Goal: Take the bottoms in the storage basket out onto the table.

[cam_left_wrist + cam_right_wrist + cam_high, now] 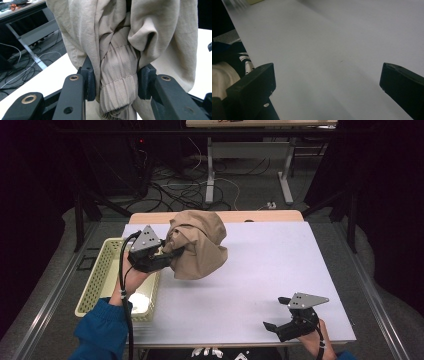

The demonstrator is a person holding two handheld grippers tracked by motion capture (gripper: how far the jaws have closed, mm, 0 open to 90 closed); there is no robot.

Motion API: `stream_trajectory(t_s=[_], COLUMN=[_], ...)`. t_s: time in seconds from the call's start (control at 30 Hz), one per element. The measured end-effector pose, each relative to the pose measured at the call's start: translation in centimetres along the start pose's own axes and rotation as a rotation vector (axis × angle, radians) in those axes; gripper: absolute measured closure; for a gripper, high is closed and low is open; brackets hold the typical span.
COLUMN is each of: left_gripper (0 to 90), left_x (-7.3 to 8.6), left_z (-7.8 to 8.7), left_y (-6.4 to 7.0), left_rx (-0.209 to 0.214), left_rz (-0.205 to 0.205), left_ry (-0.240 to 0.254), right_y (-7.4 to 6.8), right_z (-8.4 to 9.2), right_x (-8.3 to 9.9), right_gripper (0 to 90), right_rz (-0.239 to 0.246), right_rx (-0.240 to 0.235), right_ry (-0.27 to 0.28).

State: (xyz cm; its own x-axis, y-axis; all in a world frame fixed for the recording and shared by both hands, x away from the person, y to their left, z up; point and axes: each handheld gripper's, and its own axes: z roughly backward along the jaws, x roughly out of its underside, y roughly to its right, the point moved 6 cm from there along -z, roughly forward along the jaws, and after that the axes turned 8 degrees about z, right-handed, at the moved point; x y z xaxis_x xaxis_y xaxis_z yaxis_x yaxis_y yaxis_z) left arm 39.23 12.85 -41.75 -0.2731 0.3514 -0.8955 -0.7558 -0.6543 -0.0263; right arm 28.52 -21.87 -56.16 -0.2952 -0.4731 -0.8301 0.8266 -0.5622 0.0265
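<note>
One bunched tan garment (pixel 197 247) hanging off the white table (pixel 260 265) beside yellow basket (pixel 102 270), elastic hem pinched between left gripper (pixel 167 256) pads, that forearm raised; right gripper (pixel 276 312) low at near edge, jaws spread wide, holding nothing.

White table (pixel 260 270), yellow basket (pixel 100 275) at its left edge

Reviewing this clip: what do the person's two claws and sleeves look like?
Both the left claw and the right claw are black with two blocky jaws, each topped by a grey three-cornered plate with dark dots. A black cable trails from the left one. The sleeve is blue with a gathered cuff.
</note>
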Motion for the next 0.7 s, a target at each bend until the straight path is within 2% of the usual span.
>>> stream_trajectory(t_s=[0.03, 0.7], left_gripper=[60.5, 60.5], left_x=[0.0, 0.1], left_z=[-0.1, -1.6], left_y=[0.0, 0.7], left_rx=[-0.002, 0.003], left_rz=[-0.013, -0.003], left_ry=[-0.005, -0.006], right_y=[0.0, 0.0], right_z=[0.0, 0.0], right_x=[0.0, 0.0], right_gripper=[0.0, 0.0], right_rz=[0.0, -0.001], right_rx=[0.0, 0.005], right_ry=[0.0, 0.003])
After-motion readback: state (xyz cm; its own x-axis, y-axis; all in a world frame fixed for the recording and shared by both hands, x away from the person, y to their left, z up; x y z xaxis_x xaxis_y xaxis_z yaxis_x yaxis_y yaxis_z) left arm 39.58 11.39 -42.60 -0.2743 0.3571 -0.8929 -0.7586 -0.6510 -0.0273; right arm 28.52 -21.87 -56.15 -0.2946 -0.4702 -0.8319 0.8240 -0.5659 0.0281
